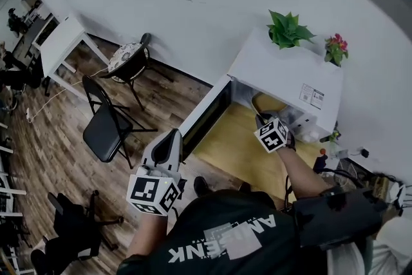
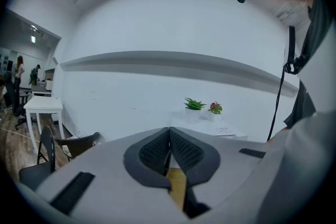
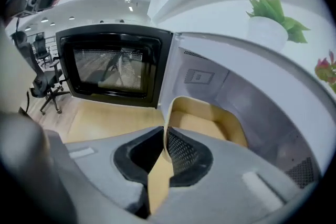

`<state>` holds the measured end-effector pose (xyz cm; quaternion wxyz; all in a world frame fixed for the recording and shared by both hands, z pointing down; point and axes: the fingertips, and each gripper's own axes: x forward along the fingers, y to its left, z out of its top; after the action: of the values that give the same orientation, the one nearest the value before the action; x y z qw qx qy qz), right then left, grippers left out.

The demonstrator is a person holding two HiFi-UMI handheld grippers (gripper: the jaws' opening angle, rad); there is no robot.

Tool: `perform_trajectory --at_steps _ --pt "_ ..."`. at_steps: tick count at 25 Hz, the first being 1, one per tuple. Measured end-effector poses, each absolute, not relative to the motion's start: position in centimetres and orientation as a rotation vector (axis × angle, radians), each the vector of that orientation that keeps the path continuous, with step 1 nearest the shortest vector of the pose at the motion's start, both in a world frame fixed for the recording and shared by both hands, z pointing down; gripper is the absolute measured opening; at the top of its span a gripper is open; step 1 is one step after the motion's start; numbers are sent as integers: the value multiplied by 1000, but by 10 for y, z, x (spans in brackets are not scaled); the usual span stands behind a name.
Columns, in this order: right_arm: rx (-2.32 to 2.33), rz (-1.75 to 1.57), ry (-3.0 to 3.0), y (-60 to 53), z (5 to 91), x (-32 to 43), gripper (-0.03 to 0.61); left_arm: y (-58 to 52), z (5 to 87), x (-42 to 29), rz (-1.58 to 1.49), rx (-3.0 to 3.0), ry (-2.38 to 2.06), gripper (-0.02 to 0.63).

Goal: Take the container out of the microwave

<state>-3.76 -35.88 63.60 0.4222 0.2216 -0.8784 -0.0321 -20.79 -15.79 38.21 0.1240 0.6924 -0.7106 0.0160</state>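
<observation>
Step in hand: the grab and pull-out. Right gripper [image 3: 167,136] is clenched on the near rim of the tan container [image 3: 211,119], wall pinched between the pads. The container sits in the mouth of the open white microwave [image 1: 291,76], center right of the head view, door [image 1: 207,115] swung wide toward center frame. Left gripper [image 2: 169,140] is closed and empty at lower left, apart from the door. Next move likely calls for drawing the container straight out over the wooden table [image 1: 235,152], kept level and clear of the door edge.
</observation>
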Motion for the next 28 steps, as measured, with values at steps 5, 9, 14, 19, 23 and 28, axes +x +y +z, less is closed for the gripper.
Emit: perform_trajectory --at_steps 5,9,14,19,23,28 --pt "529 -30 -2231 -318 615 -37 28 -171 378 -208 37 2134 -1965 3" --pt "518 8 -2261 -292 597 -41 28 -181 377 -208 29 2201 -1895 3" --pt "561 60 -2307 -264 571 -43 28 -195 375 -197 37 2326 -1773 3" --pt "591 74 -2326 -242 550 -41 28 -209 375 -182 33 2408 -1659 3" --pt "621 69 -2330 -227 531 -36 28 -218 376 -175 35 2451 -1584 2" --pt "674 46 -2345 -215 504 -24 28 -227 379 -161 39 2497 -1507 3"
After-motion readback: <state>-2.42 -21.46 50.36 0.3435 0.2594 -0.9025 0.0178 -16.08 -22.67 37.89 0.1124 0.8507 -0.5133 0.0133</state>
